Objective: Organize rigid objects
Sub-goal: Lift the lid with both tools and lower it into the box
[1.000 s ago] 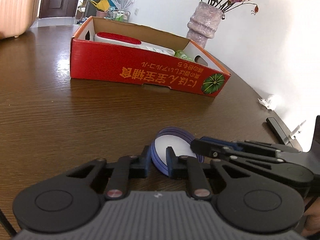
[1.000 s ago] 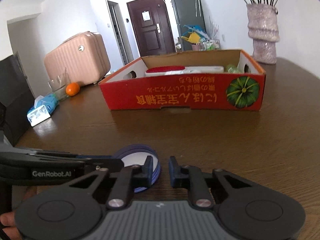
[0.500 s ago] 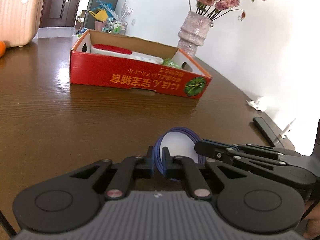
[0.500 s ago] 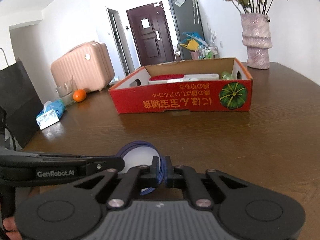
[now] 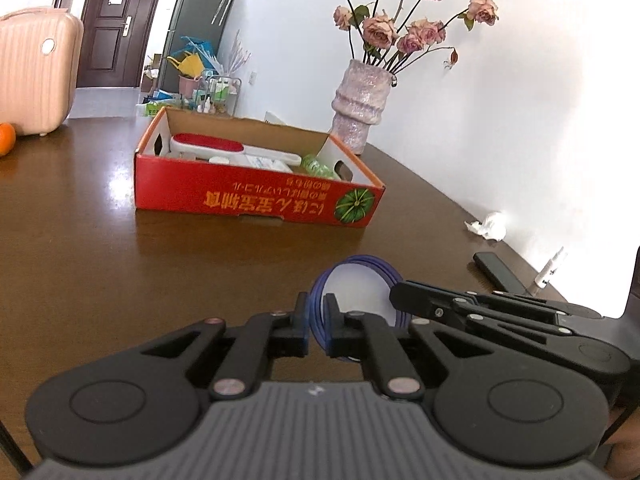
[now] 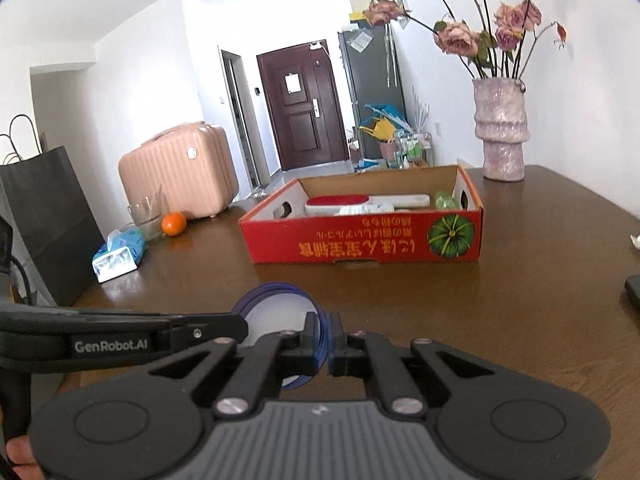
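Honestly looks light and stiff, that blue-rimmed disc (image 5: pixel 356 292), both sets of jaws clamped on opposite rim edges, slippery maybe.

The near half of the blue-rimmed disc (image 5: pixel 362 280) is hidden behind the left claw (image 5: pixel 316 330), and in the right wrist view behind the right claw (image 6: pixel 328 346). In the red box (image 6: pixel 360 240), the front wall covers the lower parts of the contents. The black phone (image 6: pixel 633 286) by the counter's (image 6: pixel 520 300) right edge is cut off by the frame.
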`<state>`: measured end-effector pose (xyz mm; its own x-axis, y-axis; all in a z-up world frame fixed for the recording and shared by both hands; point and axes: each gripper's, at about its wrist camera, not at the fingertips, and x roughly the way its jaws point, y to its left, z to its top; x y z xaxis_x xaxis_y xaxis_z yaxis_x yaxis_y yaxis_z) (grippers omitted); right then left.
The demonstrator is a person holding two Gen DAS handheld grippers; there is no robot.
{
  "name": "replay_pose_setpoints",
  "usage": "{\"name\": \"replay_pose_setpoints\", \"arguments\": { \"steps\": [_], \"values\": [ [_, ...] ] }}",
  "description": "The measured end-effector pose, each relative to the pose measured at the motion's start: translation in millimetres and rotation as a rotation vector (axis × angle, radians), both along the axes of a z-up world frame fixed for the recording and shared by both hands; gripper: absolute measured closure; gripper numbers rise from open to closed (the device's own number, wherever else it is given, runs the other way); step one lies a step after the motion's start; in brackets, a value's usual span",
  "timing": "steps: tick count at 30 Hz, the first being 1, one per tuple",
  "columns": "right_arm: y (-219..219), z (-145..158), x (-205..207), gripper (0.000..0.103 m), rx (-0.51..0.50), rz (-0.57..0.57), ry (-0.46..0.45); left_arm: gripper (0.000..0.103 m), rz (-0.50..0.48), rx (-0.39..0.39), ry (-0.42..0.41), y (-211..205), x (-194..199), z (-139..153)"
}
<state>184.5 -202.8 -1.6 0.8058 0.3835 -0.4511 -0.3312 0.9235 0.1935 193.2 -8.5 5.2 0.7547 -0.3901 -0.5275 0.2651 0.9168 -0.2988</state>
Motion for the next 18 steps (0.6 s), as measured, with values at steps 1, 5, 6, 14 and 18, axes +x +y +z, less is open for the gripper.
{"name": "replay_pose_setpoints", "arguments": {
  "steps": [1, 5, 6, 14, 18],
  "values": [
    [-1.2, 2.6, 3.2, 0.099, 0.002, -0.001, -0.006, 0.096, -0.004, 0.000, -0.006, -0.4, 4.0, 3.0],
    [-2.2, 20.0, 25.0, 0.099, -0.020, -0.008, -0.056, 0.096, -0.008, 0.002, -0.046, -5.5, 30.5, 24.2],
    [-2.3, 25.5, 32.5, 0.099, -0.027, -0.013, -0.072, 0.096, -0.010, 0.005, -0.062, -7.3, 39.4, 30.7],
    [-17.4, 63.4, 142.4, 0.099, 0.028, -0.046, -0.128, 0.097, -0.015, 0.016, -0.133, -20.7, 151.1, 72.5],
    [-24.7, 57.0, 214.9, 0.099, 0.072, -0.069, -0.061, 0.097, -0.001, 0.011, -0.089, -25.1, 222.8, 63.9]
  ]
}}
